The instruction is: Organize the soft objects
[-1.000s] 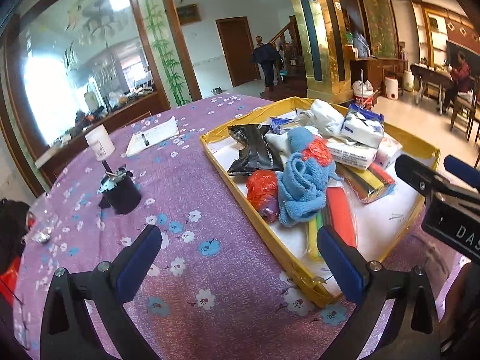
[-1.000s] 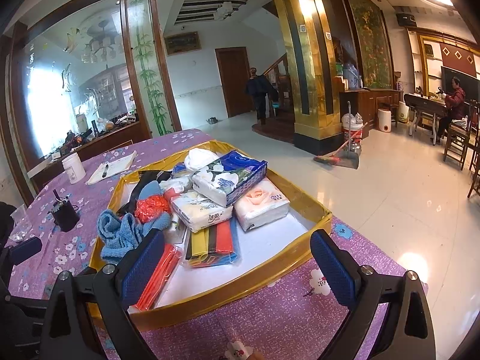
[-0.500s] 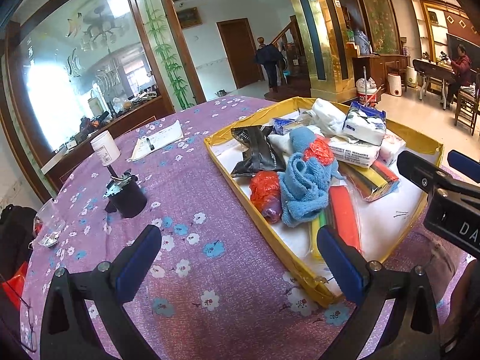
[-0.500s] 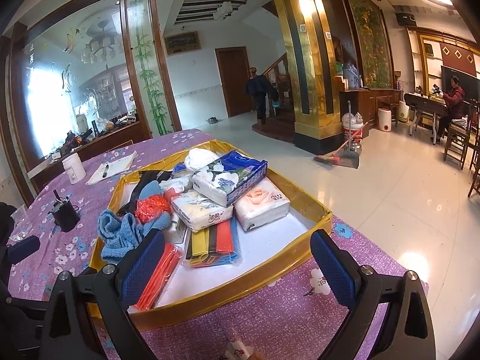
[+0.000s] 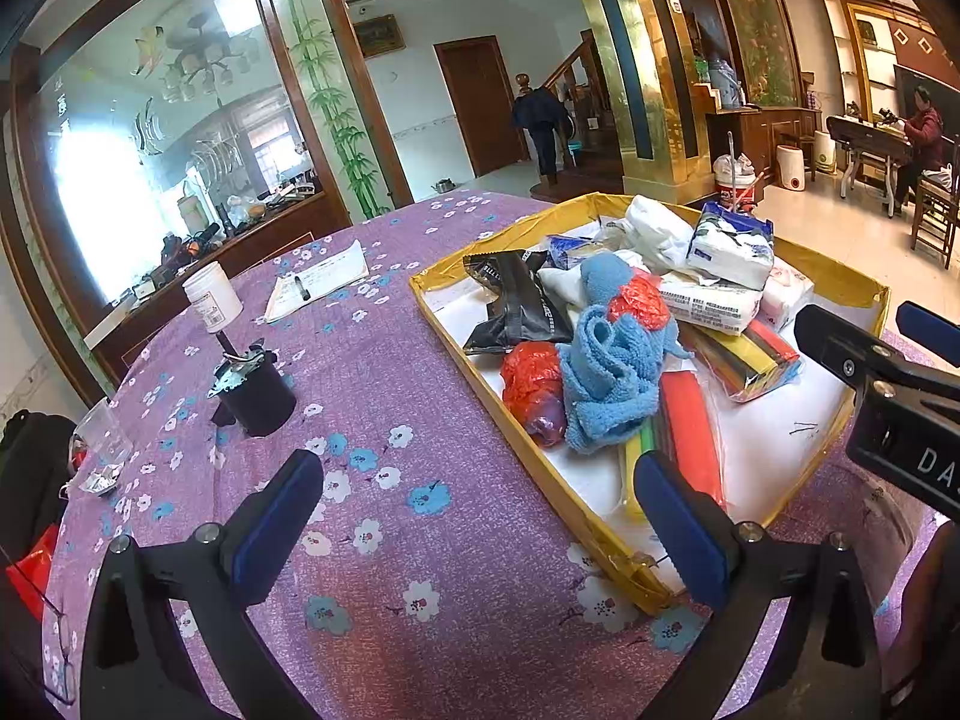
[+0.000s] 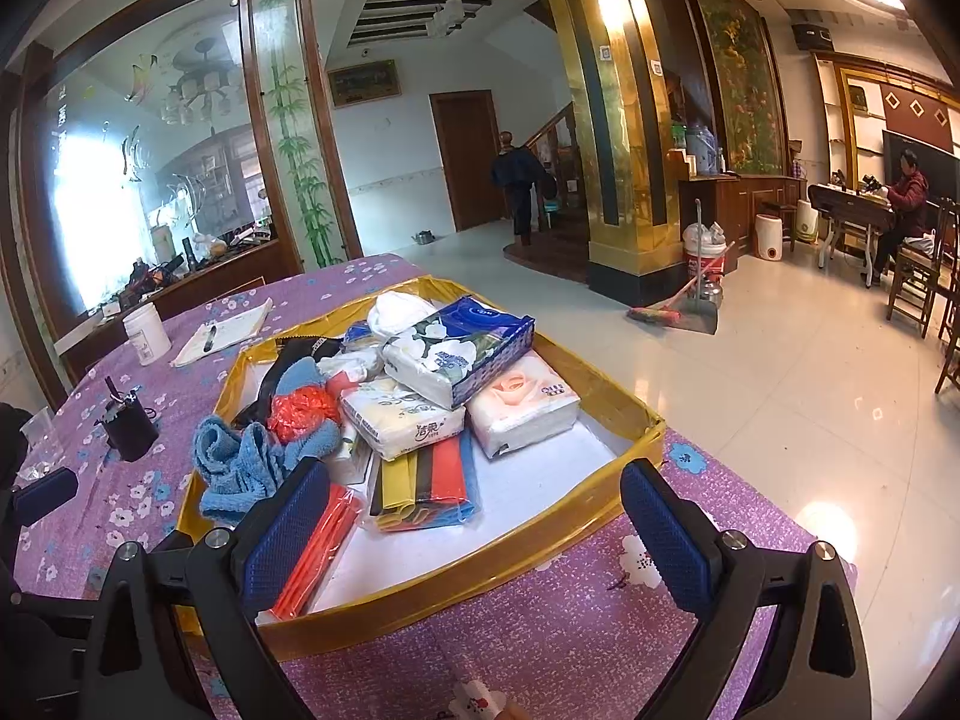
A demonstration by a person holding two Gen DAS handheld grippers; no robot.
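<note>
Left gripper [image 5: 480, 516]: jaws spread wide, nothing held; above the tablecloth [image 5: 372, 372], just left of the tray's near corner.
Right gripper [image 6: 474, 531]: jaws spread wide, nothing held; above the tray's near rim.
Tray [image 6: 456, 582]: gold-rimmed, white floor, on the purple floral tablecloth.
Towel [image 5: 606, 378]: blue, crumpled, mid-tray toward its left side; a red mesh [image 5: 639, 303] rests on it.
Red bag [image 5: 531, 381]: touching the towel's left edge.
Black pouch [image 5: 516, 306]: behind the red bag, near the far left rim.
Tissue packs [image 6: 456, 384]: three stacked toward the far right; the blue floral one lies on top.
Sheet packs [image 6: 429, 483]: flat, multicolour, in front of the tissue packs.
Red strips [image 6: 318, 546]: near left corner, partly behind the right gripper's left finger.
Cup [image 5: 255, 396]: black, on the tablecloth well left of the tray.
Jar [image 5: 211, 297]: white, behind the cup.
Notepad [image 5: 318, 288]: with a pen on it, right of the jar.
</note>
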